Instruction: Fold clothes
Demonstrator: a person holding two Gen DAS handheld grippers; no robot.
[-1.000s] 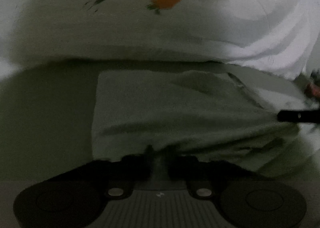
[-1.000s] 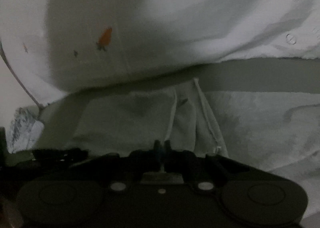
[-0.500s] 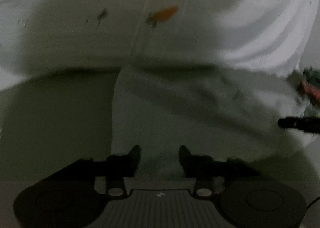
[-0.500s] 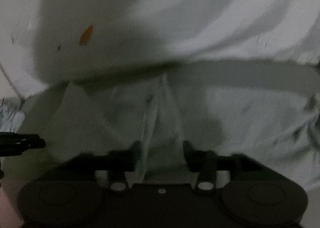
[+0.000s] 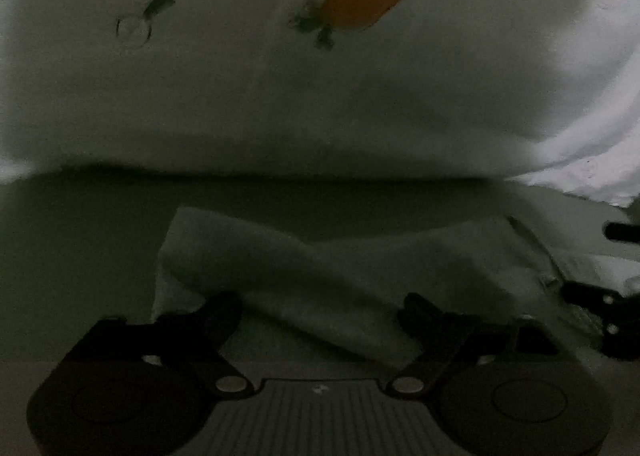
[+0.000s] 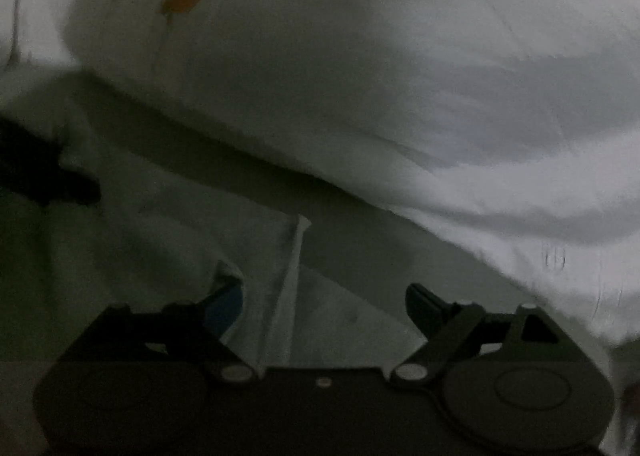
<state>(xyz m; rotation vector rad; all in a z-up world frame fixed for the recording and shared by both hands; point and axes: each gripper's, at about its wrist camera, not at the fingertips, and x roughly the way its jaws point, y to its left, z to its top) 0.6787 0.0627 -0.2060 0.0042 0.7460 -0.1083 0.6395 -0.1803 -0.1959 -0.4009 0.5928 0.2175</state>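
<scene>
A pale grey-green folded garment [image 5: 340, 268] lies on the surface right in front of my left gripper [image 5: 322, 306], which is open with the cloth lying loose between its fingers. The same garment, with a white seam [image 6: 294, 256], lies in front of my right gripper [image 6: 324, 302], which is also open and holds nothing. The right gripper's black tips [image 5: 600, 296] show at the right edge of the left wrist view. The left gripper [image 6: 44, 180] shows at the left edge of the right wrist view.
A white cloth printed with an orange carrot [image 5: 360, 8] bulges just behind the garment and fills the upper half of both views [image 6: 360, 76]. The scene is dim and in shadow.
Both grippers were shut on the garment a second ago, then opened and let it go. The garment has dropped flat and both grippers have moved closer to the white cloth.
</scene>
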